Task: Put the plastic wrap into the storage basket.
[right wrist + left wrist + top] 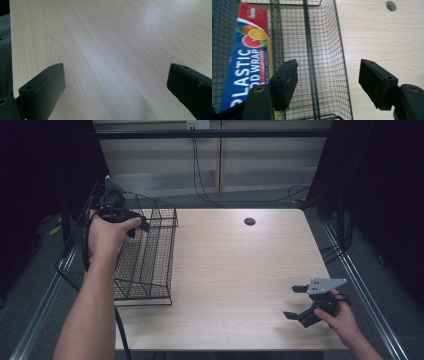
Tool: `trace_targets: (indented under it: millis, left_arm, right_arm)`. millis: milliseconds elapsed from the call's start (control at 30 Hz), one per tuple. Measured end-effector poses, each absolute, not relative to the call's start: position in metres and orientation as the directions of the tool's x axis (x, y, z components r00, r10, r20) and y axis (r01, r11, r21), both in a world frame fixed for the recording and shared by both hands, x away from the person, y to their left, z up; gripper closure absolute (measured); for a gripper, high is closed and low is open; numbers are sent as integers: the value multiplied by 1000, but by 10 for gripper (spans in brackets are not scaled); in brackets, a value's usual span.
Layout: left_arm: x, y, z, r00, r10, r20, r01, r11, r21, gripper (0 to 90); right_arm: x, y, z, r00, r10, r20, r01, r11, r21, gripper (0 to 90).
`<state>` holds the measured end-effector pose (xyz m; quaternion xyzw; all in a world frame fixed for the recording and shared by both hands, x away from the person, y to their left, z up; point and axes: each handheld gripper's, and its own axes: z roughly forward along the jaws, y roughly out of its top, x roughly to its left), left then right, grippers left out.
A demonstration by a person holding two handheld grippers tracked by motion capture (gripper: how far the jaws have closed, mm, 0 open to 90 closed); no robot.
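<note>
A black wire basket (pixel 150 255) sits at the table's left edge. In the left gripper view a blue plastic wrap box (pixel 247 55) lies along the basket's (pixel 324 50) left side. My left gripper (pixel 132 222) hovers over the basket's far end, open, with nothing between its jaws (pixel 328 85). Near the table's front right corner my right gripper (pixel 296 302) rests low over the bare wood, jaws wide apart and empty (pixel 115 92).
The light wooden table (pixel 240 265) has a dark round cable hole (pixel 249 221) near its far edge. Metal rails run along both sides of the table. Cables hang behind the far edge.
</note>
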<state>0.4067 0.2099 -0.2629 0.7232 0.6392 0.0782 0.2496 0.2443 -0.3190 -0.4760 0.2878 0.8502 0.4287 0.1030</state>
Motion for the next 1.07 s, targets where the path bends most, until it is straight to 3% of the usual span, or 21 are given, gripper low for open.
trace_targets:
  millis: [800,1067]
  left_arm:
    - [392,174,-276,334,906,-260,841,-162,517,295]
    - [386,164,-283,389,883,-263,816,-198,542,246]
  right_arm:
    - [244,-319,-476,-812,580,63,397,470,789,16]
    - [244,-319,-477,-814,577,71,402,470,786,16]
